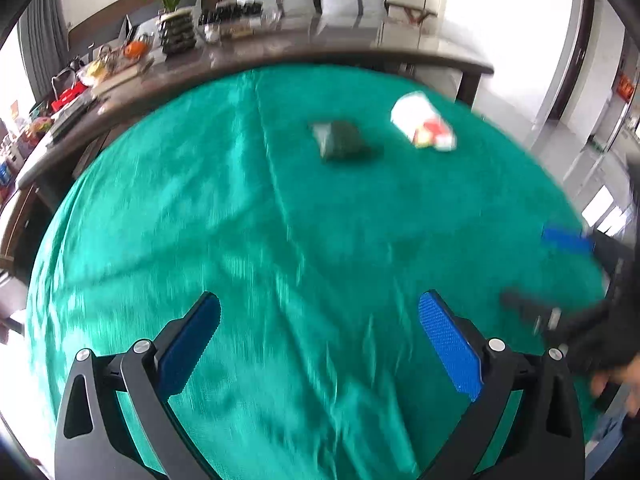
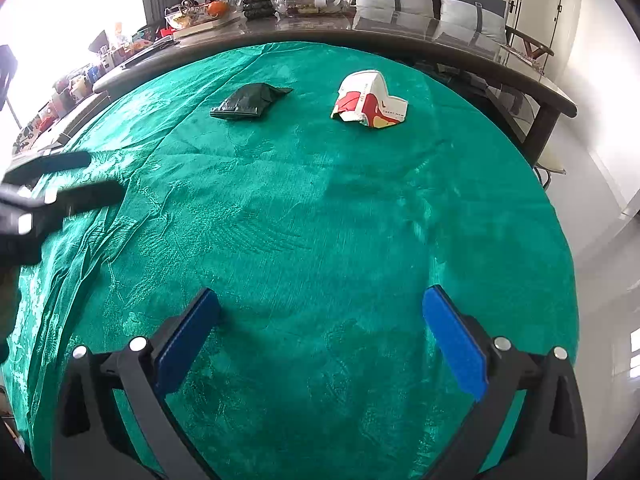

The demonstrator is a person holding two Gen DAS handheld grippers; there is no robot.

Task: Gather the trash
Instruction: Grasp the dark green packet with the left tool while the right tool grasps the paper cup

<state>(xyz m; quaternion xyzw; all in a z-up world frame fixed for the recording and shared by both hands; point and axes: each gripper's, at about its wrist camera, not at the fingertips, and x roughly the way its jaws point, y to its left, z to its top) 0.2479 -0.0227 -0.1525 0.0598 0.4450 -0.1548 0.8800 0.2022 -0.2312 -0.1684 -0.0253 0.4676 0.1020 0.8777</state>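
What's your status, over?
Left gripper open, empty. Right gripper open, empty. Crushed paper cup and dark folded bag lie apart on green cloth. Path unobstructed.

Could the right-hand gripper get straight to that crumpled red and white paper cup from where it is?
Probably yes. The right gripper has its jaws wide open and empty, and only bare green tablecloth lies between it and the crumpled paper cup. The dark green bag lies off to the cup's left.
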